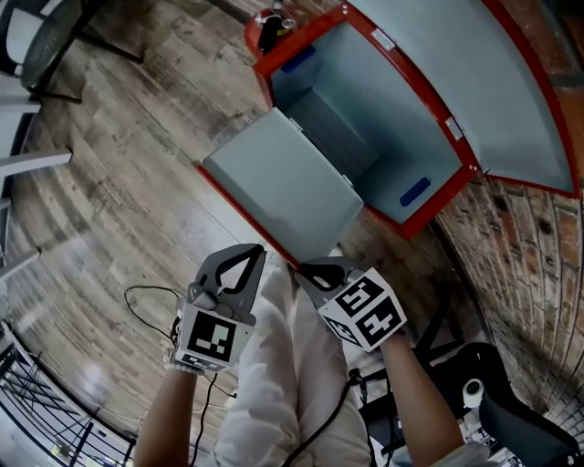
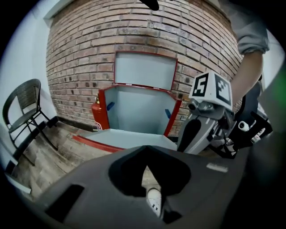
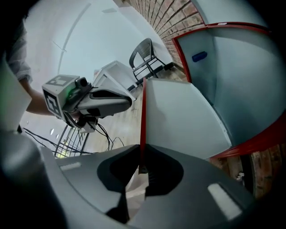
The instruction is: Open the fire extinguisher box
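Note:
The red fire extinguisher box (image 1: 440, 212) stands against the brick wall with its grey inside showing. Its lid (image 1: 474, 82) is swung up against the wall. Its front door (image 1: 283, 182) lies folded down towards me, red-edged. My right gripper (image 1: 306, 271) is at the door's near corner. In the right gripper view the door's red edge (image 3: 143, 116) runs into the right gripper (image 3: 142, 167), which is shut on it. My left gripper (image 1: 258, 248) hovers just left of that corner, shut and holding nothing, apart from the door. A red extinguisher (image 1: 267, 27) stands beside the box.
A black chair (image 2: 24, 107) and a white table (image 3: 114, 74) stand to the left on the wooden floor. Cables (image 1: 146, 301) trail near my legs. Dark equipment (image 1: 484, 392) sits at the lower right, by the brick wall (image 1: 538, 264).

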`<state>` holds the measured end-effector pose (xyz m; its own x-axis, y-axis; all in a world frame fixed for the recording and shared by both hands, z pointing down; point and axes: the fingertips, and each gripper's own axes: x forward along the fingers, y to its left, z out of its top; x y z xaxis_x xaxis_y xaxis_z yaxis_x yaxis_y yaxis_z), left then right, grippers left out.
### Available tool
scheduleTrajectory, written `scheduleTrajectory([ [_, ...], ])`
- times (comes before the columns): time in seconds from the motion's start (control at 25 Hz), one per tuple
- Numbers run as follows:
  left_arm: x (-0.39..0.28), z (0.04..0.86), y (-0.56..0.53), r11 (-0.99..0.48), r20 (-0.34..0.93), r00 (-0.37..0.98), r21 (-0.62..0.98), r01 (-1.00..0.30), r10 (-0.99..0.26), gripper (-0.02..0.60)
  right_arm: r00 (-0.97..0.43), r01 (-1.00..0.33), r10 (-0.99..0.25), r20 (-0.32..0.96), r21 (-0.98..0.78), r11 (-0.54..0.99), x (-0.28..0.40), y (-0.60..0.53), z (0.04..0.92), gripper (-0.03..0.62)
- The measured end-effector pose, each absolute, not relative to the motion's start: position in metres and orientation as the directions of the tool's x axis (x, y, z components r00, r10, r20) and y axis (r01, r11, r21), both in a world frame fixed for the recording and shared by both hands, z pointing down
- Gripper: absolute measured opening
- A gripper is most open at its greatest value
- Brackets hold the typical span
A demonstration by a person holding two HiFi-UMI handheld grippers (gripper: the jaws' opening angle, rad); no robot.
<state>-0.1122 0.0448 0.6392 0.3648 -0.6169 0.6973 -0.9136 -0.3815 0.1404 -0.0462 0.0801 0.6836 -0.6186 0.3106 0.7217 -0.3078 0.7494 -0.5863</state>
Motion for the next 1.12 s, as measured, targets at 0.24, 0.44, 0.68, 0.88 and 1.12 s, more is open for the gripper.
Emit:
scheduleTrajectory([
  [0.24, -0.128, 0.644, 0.042, -0.339, 0.692, 0.333, 0.134, -0.931, -0.64, -0.003, -0.556, -0.3, 0.341, 0.758, -0.566, 0.768, -0.055, 0.101, 0.722, 0.04],
  [0.44, -0.137, 0.644, 0.039, -0.318, 0.678, 0.324, 0.138, -0.938, -0.66, -0.002, -0.509, -0.325, 0.362, 0.781, -0.564, 0.759, -0.061, 0.116, 0.757, 0.037],
  [0.68, -0.145, 0.654, 0.036, -0.327, 0.686, 0.311, 0.113, -0.938, -0.658, -0.002, -0.451, -0.326, 0.381, 0.807, -0.547, 0.771, -0.063, 0.124, 0.8, 0.035],
  [0.88, -0.15, 0.664, 0.029, -0.334, 0.683, 0.308, 0.099, -0.937, -0.663, -0.002, -0.398, -0.332, 0.371, 0.839, -0.508, 0.794, -0.064, 0.124, 0.837, 0.031],
  [1.12, -0.161, 0.679, 0.025, -0.213, 0.668, 0.269, 0.167, -0.963, -0.694, -0.002, -0.304, -0.403, 0.325, 0.895, -0.431, 0.807, -0.063, 0.11, 0.882, 0.029],
])
